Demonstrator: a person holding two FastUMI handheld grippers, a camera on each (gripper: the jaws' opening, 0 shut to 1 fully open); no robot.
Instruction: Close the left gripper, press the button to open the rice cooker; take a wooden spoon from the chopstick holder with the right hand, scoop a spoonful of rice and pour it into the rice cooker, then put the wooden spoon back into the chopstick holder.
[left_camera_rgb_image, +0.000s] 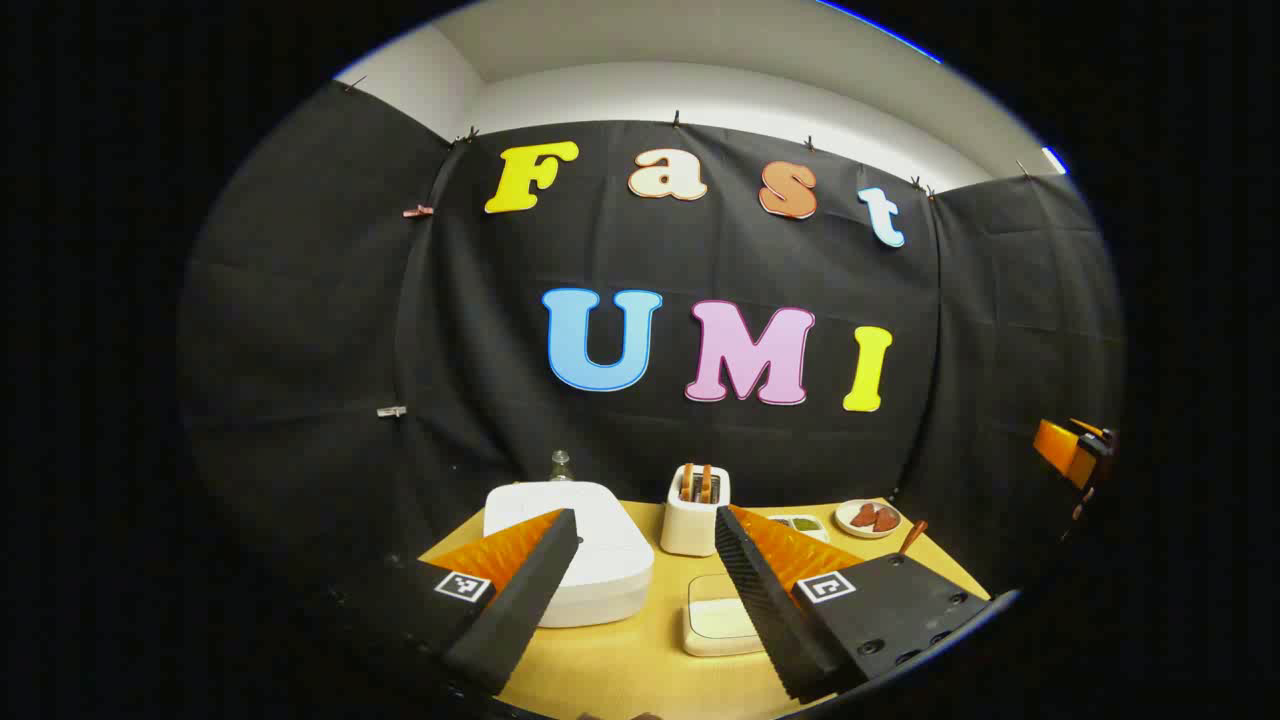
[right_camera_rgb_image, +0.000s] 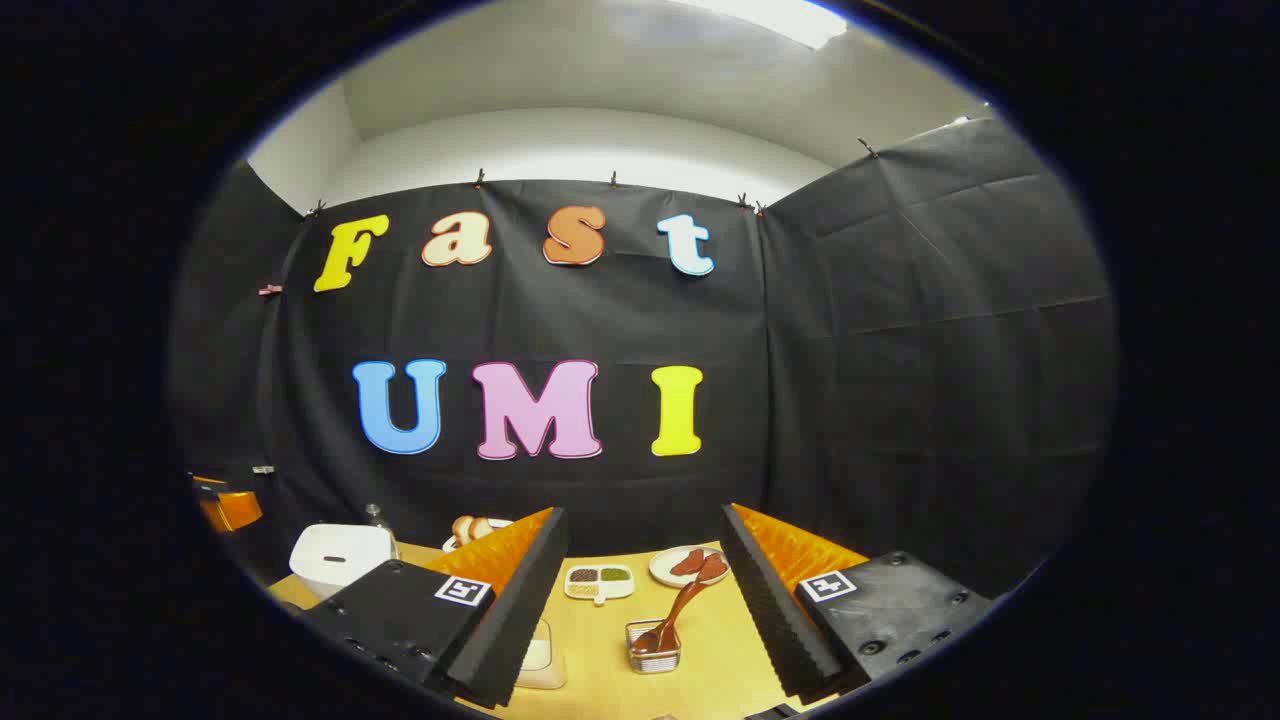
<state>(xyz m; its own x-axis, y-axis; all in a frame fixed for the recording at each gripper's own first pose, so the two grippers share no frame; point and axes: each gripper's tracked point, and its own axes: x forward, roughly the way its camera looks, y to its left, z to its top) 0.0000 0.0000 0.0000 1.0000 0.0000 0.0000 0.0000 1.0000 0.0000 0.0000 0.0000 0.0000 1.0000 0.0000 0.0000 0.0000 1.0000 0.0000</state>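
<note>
The white rice cooker (left_camera_rgb_image: 575, 550) sits on the table with its lid down, just beyond my left gripper (left_camera_rgb_image: 645, 520), which is open and holds nothing. It also appears far left as the rice cooker (right_camera_rgb_image: 338, 556). A shallow square cream dish (left_camera_rgb_image: 718, 625) lies in front of the left fingers. A small wire chopstick holder (right_camera_rgb_image: 652, 660) stands ahead of my right gripper (right_camera_rgb_image: 642, 515), with a wooden spoon (right_camera_rgb_image: 685, 603) leaning in it. The right gripper is open and empty, held above the table. The spoon's handle (left_camera_rgb_image: 912, 538) pokes up at the right.
A white toaster (left_camera_rgb_image: 695, 510) with bread slices stands right of the cooker. A divided dish (right_camera_rgb_image: 598, 580), a plate of reddish pieces (right_camera_rgb_image: 688, 565) and a glass bottle (left_camera_rgb_image: 561, 465) sit toward the back. The yellow table (left_camera_rgb_image: 620, 670) ends at the black cloth wall.
</note>
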